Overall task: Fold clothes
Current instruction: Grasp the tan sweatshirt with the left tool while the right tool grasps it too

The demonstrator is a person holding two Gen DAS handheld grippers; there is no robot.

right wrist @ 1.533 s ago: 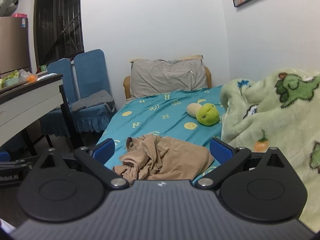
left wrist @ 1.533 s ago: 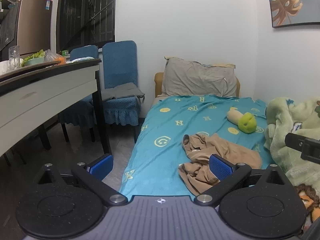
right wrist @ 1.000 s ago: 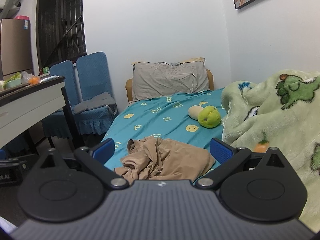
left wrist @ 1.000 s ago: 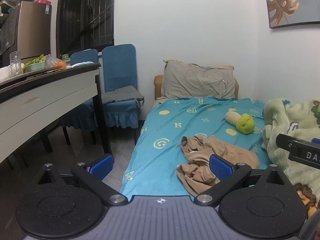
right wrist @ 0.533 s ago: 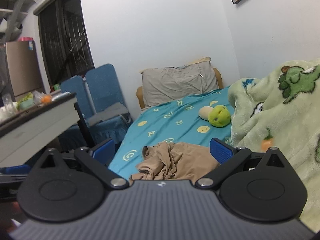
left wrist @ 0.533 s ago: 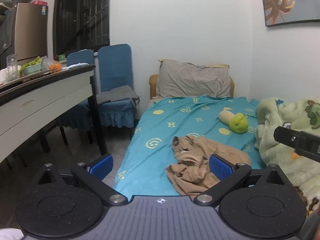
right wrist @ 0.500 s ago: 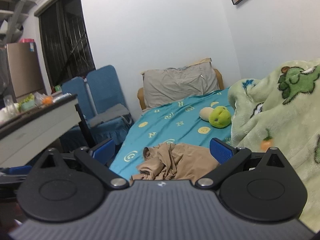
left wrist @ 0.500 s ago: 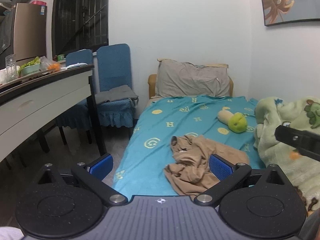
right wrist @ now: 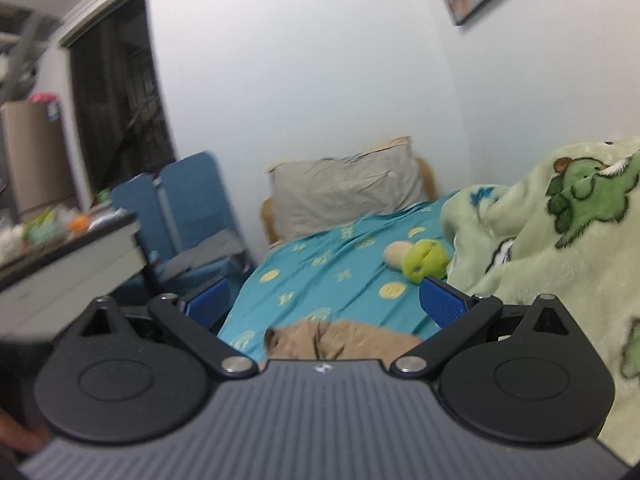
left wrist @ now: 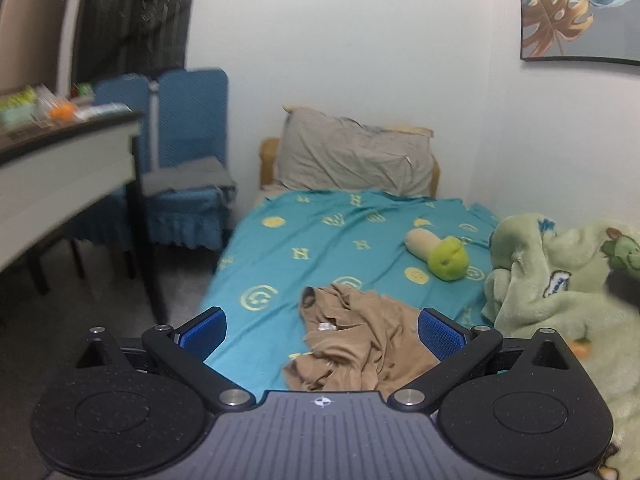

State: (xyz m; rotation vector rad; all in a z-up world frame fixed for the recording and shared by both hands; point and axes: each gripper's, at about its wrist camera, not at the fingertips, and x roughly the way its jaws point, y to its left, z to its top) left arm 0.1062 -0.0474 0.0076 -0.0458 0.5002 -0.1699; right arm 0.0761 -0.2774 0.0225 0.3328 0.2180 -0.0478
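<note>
A crumpled tan garment (left wrist: 352,336) lies in a heap on the near part of a teal bedsheet (left wrist: 328,248) with yellow prints. My left gripper (left wrist: 320,330) hovers just short of it, open, blue pads wide apart with nothing between them. In the right wrist view only the garment's top edge (right wrist: 340,340) shows above the gripper body. My right gripper (right wrist: 324,306) is open too, tilted upward, and holds nothing.
A green plush toy (left wrist: 446,256) lies further up the bed, a grey pillow (left wrist: 352,160) at the head. A bunched green fleece blanket (left wrist: 560,280) fills the bed's right side. Blue chairs (left wrist: 184,160) and a cluttered table (left wrist: 60,168) stand left of the bed.
Both grippers have moved closer to the bed. The right one has tipped upward, so the garment has sunk almost out of its view. Both stay open.
</note>
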